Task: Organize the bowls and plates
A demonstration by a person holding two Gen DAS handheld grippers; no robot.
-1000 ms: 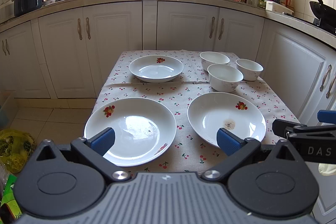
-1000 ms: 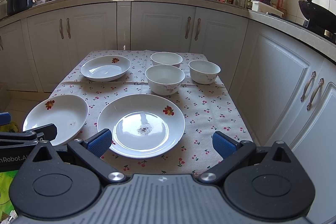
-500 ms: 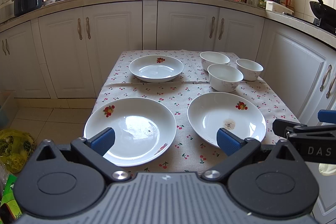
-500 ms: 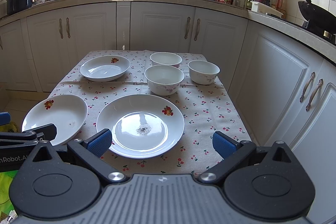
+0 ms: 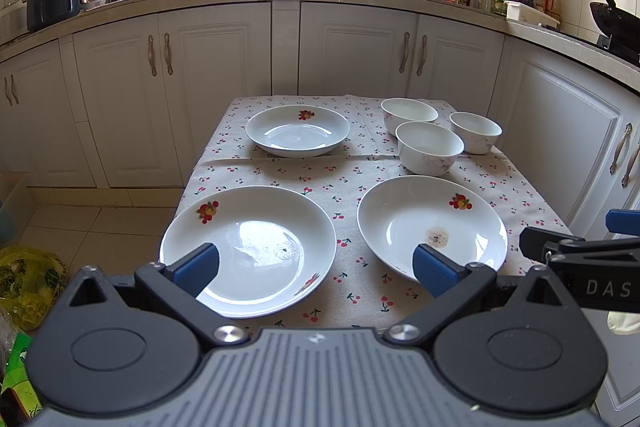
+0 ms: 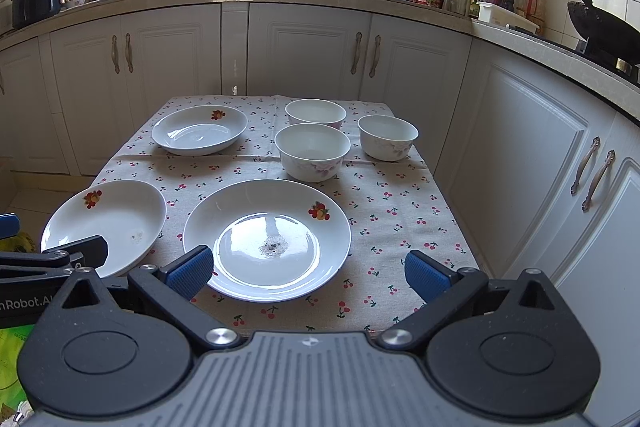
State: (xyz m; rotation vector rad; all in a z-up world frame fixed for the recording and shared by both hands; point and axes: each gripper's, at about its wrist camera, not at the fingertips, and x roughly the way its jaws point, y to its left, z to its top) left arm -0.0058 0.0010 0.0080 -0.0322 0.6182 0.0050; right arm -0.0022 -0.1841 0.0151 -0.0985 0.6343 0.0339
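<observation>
Three white plates with fruit prints lie on the cherry-print tablecloth (image 5: 340, 183): a near-left plate (image 5: 248, 247), a near-right plate (image 5: 430, 223) with a brown speck, and a far plate (image 5: 298, 135). Three white bowls (image 5: 430, 147) stand grouped at the far right. In the right wrist view the near-right plate (image 6: 267, 239), the near-left plate (image 6: 106, 223), the far plate (image 6: 199, 129) and the bowls (image 6: 313, 151) all show. My left gripper (image 5: 316, 265) is open and empty at the table's near edge. My right gripper (image 6: 308, 271) is open and empty beside it.
White kitchen cabinets (image 5: 224, 75) surround the table at back and right (image 6: 520, 131). The counter holds a sink tap, bottles, a cutting board and a wok (image 6: 600, 23). A yellow bag (image 5: 28, 283) lies on the floor at the left.
The right gripper's view has shifted very slightly; plates, bowls and the left gripper stay where they were.
</observation>
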